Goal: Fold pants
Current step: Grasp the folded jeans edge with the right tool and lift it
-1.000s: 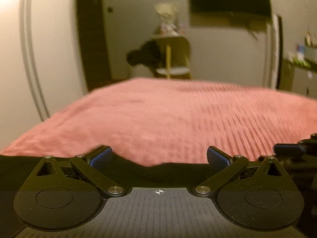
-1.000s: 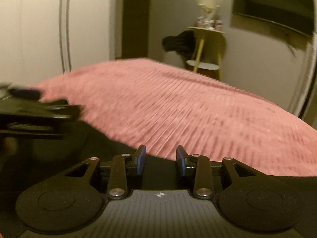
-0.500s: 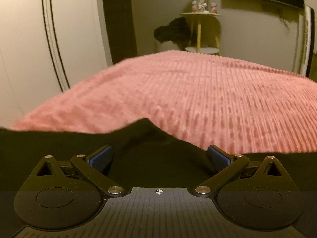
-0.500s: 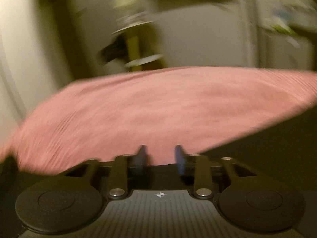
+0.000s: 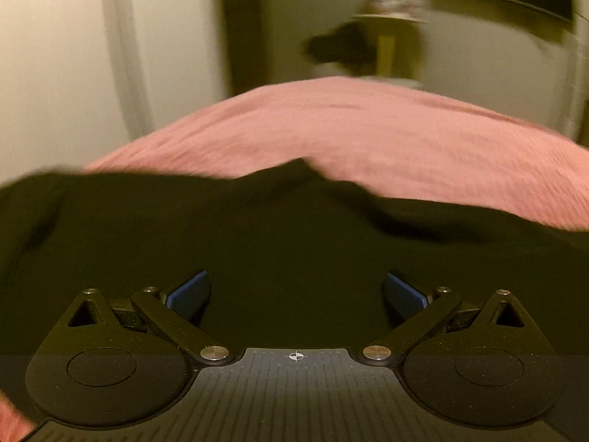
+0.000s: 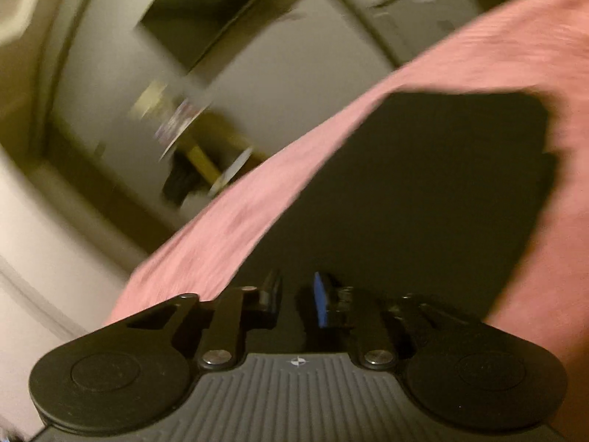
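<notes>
**Right jaws closing over the pants, left spread wide**

Now I have the black pants (image 5: 279, 243) spread on the pink bedspread (image 5: 368, 129), directly ahead of and beneath both tools. My left gripper (image 5: 294, 291) hangs with its jaws wide apart over the cloth, pinching nothing. My right gripper (image 6: 296, 298) is rolled steeply, its jaws closing to a narrow gap above the dark fabric (image 6: 423, 202); I cannot tell whether cloth sits between them. To do this well, I judge I should steady the blur, catch one clean edge, then close fully. I count one pair of pants, one bedspread, two grippers.
</notes>
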`<state>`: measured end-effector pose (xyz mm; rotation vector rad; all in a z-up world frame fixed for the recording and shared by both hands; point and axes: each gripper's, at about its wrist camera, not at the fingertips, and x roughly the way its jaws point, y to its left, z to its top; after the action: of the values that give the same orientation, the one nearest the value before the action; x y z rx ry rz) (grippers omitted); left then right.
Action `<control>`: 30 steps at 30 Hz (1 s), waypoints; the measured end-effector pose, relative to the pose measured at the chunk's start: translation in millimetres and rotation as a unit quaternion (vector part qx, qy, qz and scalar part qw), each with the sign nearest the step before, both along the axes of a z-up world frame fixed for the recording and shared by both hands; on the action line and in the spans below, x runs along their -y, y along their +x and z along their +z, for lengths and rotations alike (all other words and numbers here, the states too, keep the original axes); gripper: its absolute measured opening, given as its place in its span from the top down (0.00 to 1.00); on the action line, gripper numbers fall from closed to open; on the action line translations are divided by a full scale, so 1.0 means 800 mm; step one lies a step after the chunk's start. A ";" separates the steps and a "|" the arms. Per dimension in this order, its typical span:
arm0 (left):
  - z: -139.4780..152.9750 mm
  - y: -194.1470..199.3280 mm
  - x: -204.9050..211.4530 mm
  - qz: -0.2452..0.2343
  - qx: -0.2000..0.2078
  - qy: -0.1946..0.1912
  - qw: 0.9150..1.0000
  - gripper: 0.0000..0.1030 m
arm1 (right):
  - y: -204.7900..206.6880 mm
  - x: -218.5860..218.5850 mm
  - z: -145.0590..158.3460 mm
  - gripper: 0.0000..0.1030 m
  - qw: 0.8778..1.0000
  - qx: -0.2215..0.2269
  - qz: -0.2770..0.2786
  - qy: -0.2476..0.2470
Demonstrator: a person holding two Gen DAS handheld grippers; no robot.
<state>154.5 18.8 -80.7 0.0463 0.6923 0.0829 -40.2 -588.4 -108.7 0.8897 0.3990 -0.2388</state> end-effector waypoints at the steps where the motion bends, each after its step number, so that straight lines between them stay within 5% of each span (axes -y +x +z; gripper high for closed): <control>1: 0.003 -0.002 -0.003 -0.004 -0.004 -0.010 1.000 0.00 | -0.013 0.017 0.002 0.86 1.000 -0.008 -0.029 0.003; 4: 0.013 -0.017 0.007 0.000 0.004 0.013 1.000 0.00 | -0.043 0.044 0.010 0.86 0.996 -0.022 -0.088 -0.005; 7: 0.027 -0.038 0.010 -0.030 0.030 -0.042 0.998 0.00 | -0.070 0.055 0.009 0.82 0.991 -0.017 -0.130 0.011; 11: 0.024 -0.045 0.023 -0.031 0.015 -0.041 0.999 0.00 | -0.097 0.055 0.006 0.72 0.988 -0.008 -0.144 0.054; 14: 0.009 -0.038 0.024 -0.011 -0.022 -0.019 1.000 0.00 | -0.108 0.057 0.003 0.47 0.986 -0.007 -0.152 0.069; 20: 0.011 -0.035 0.011 0.008 -0.010 -0.033 0.999 0.00 | -0.115 0.080 -0.012 0.53 0.981 -0.005 -0.168 0.101; 27: 0.000 -0.037 0.009 0.010 -0.009 -0.018 1.000 0.00 | -0.091 0.104 -0.032 0.76 0.975 0.011 -0.168 0.146; 30: 0.006 -0.041 0.006 0.008 0.001 -0.046 0.999 0.00 | -0.092 0.102 -0.028 0.79 0.975 0.023 -0.166 0.143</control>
<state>121.4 13.8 -76.2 -0.0473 0.6940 0.0663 -113.6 -670.0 -130.8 1.2452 0.2424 -0.4766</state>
